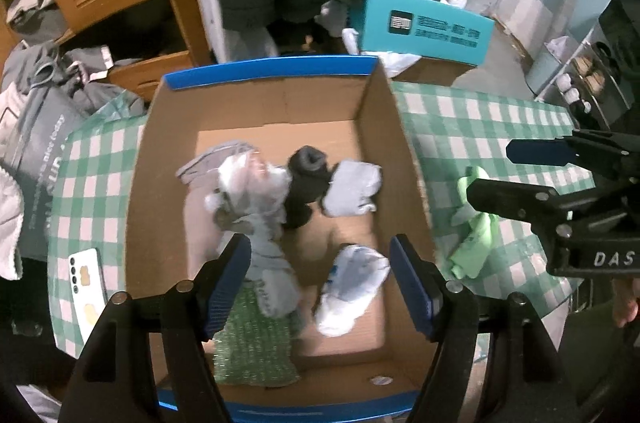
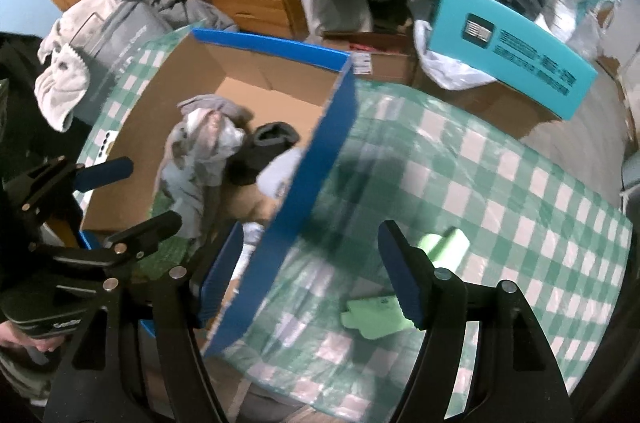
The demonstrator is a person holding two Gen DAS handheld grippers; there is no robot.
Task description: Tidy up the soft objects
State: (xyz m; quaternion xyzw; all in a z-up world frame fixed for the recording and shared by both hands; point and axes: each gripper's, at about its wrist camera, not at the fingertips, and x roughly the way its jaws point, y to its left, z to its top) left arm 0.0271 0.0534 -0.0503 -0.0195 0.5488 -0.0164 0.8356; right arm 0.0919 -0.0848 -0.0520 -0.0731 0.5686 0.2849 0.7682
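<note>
Soft objects sit mostly in the cardboard box [image 1: 256, 103] w/ blue rim, directly under the left hand-held gripper [image 1: 320, 283]. That gripper hangs released over the box, fingers wide apart, nothing between them. Just ahead of its left finger: a grey-white plush/cloth bundle [image 1: 248, 199], blurred, can't tell exactly what it is. Below that finger, a green sparkly cloth [image 1: 256, 347] on the box floor. Near its right finger, a white sock [image 1: 352, 287]. Farther ahead, a black sock [image 1: 306, 183] touching a pale grey sock [image 1: 352, 189].

Right hand-held gripper [image 2: 312, 271] also released, fingers spread, empty; its left finger over the box's near right wall, its right finger over the bench [image 2: 520, 207] w/ green-white check cloth. Light green cloth [image 2: 376, 315] lies on the bench outside the box, just beside the right finger, partly hidden by it.

White phone [image 1: 86, 287] lies on the bench left of the box. Teal box [image 1: 424, 25] beyond the bench's far edge.
</note>
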